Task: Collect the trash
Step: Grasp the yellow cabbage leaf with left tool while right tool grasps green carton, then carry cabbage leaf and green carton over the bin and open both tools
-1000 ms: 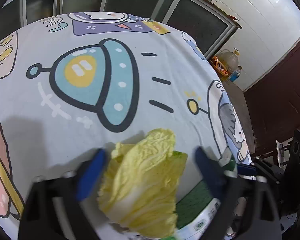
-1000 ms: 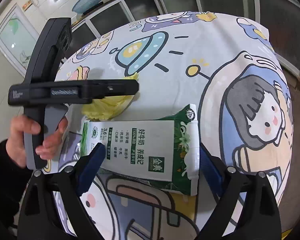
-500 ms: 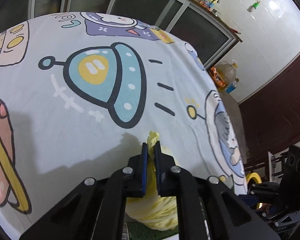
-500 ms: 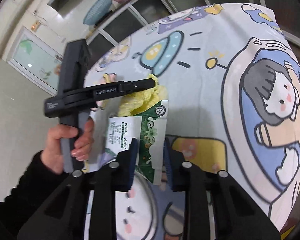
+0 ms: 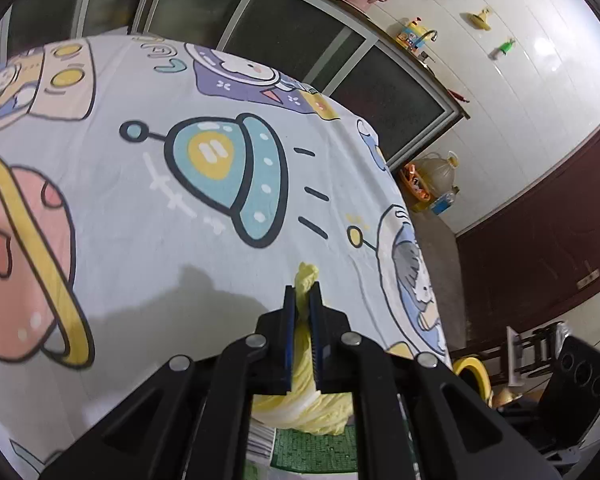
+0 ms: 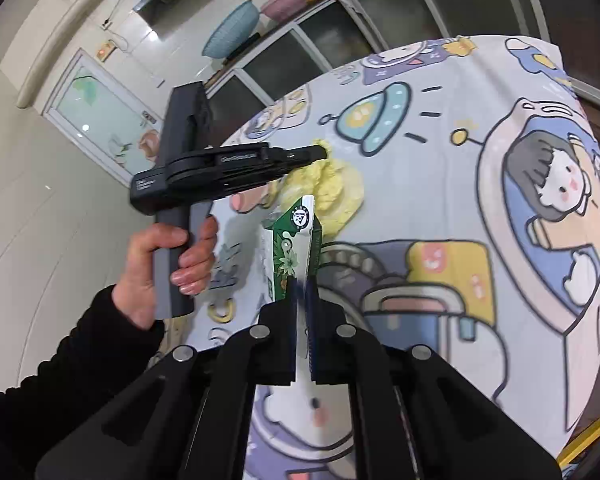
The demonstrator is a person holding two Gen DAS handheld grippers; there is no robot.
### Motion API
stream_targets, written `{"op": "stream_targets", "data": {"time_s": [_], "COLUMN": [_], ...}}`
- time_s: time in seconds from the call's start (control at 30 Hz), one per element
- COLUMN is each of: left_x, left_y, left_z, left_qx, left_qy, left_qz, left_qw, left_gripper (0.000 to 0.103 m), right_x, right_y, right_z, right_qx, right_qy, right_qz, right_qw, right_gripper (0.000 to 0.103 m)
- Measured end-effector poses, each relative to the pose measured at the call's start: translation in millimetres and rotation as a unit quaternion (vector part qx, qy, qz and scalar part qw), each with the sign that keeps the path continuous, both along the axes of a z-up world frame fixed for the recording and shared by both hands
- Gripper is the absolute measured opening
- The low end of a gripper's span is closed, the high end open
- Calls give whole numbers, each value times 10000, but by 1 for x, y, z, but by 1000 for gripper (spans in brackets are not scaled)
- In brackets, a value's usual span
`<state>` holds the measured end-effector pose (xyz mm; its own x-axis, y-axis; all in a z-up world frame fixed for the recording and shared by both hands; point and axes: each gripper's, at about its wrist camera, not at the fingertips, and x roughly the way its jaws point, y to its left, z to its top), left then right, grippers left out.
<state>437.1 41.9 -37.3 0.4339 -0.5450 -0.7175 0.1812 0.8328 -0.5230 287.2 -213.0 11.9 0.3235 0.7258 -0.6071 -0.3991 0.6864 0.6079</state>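
Observation:
My left gripper (image 5: 302, 292) is shut on a yellow cabbage leaf (image 5: 300, 408) and holds it above the cartoon-print tablecloth (image 5: 139, 208). The leaf hangs down between and below the fingers. My right gripper (image 6: 301, 284) is shut on a green and white milk bag (image 6: 293, 240), which stands up edge-on from the fingers. In the right wrist view the left gripper (image 6: 320, 155) is to the left with the cabbage leaf (image 6: 332, 188) under its tip, just beyond the bag. The bag (image 5: 312, 452) also shows at the bottom of the left wrist view.
The table (image 6: 440, 208) is round and drops off at the right. An oil jug (image 5: 436, 172) stands on the floor by the wall. A yellow bin rim (image 5: 474, 372) shows low right, past the table's edge. Glass-door cabinets (image 5: 300, 40) run behind the table.
Both grippers were open a second ago and have shut, left on the cabbage leaf and right on the milk bag. Both have lifted their loads off the tablecloth.

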Motion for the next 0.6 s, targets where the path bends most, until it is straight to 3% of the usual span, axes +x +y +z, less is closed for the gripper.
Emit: {"op": "stream_targets", "data": {"time_s": [0.17,0.23,0.27,0.3,0.37,0.4,0.43,0.47,0.53,0.6], "left_x": [-8,-11,-11,-12,-12,-12,-12,-12,-13,-13], "left_y": [8,12,13,14,14,13,13,12,12,12], "left_z": [2,4,5,6,6,5,4,3,1,0], "left_qx": [-124,-198,-193,-184,-188,-189,-184,-175,-208,-225], "left_qy": [-2,3,-8,-18,-25,-20,-7,3,26,34], "left_qz": [84,117,125,124,115,112,111,109,107,93], "left_qw": [9999,9997,9997,9998,9998,9998,9998,9998,9997,9997], "left_gripper": [6,6,6,6,6,6,6,6,6,6], "right_x": [-14,-18,-20,-20,-19,-17,-16,-14,-10,-11], "right_y": [16,23,26,29,38,43,50,58,65,73], "right_z": [5,5,5,3,-2,-4,-7,-12,-20,-26], "right_qx": [-6,-227,-269,-215,-266,-386,-517,-660,-775,-798], "right_qy": [3,-21,-21,-17,61,54,13,56,165,150], "right_qz": [365,394,362,331,324,341,360,404,395,456], "right_qw": [9993,9990,9990,9992,9991,9987,9980,9970,9961,9957], "right_gripper": [8,28,66,77,71,63,50,16,5,3]}}
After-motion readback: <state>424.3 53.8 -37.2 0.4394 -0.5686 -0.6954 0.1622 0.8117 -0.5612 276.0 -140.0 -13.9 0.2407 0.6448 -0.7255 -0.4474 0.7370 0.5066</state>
